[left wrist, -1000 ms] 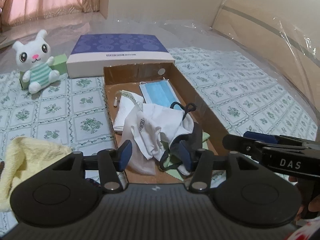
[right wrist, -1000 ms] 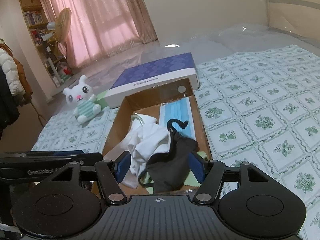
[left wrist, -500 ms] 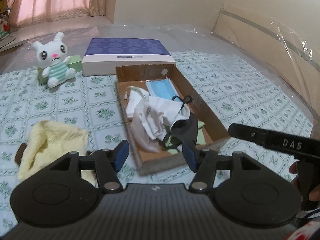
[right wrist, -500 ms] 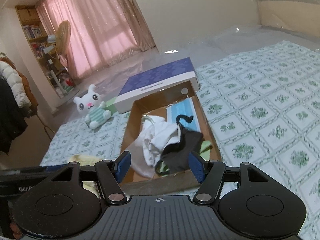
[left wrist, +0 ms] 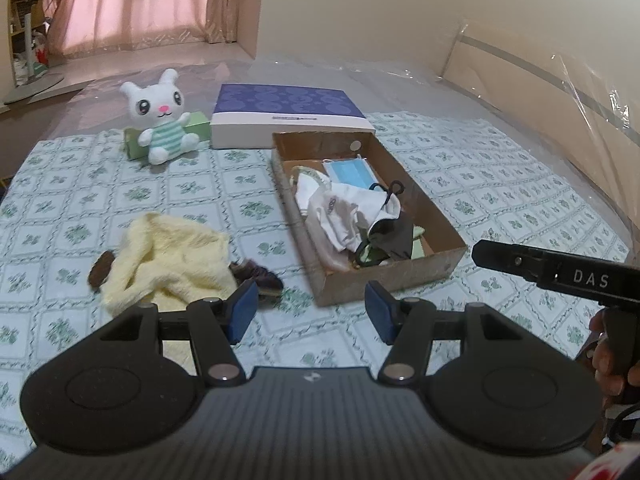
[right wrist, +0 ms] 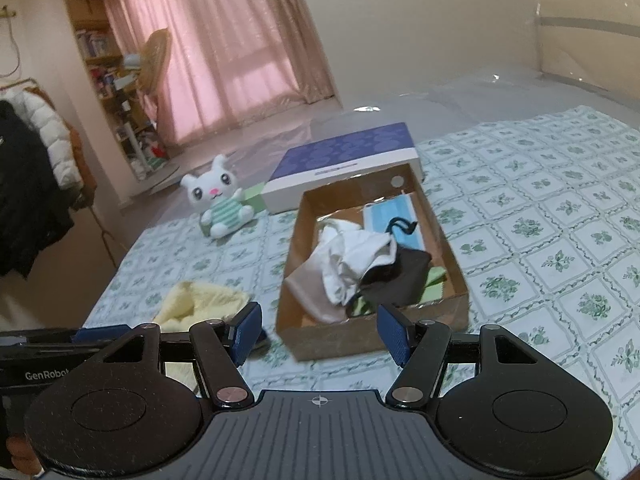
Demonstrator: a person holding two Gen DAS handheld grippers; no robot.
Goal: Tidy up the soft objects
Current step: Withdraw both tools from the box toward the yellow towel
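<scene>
A: Both empty, jaws spread: left claw [left wrist: 308, 312], right claw [right wrist: 318, 334]. Cardboard box [left wrist: 436, 258] on the bed holds the white cloth [left wrist: 344, 216], dark pouch [left wrist: 394, 238] and blue mask [left wrist: 352, 172], gathered to tidy.

B: Since a second ago, both pulled back from over the box. Yellow towel [left wrist: 172, 256] and plush rabbit [left wrist: 162, 114] lie outside, left of it.

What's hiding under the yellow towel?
A dark brown thing pokes out on both sides of the yellow towel: one end, the other. Its middle is covered, so I cannot tell what it is.
</scene>
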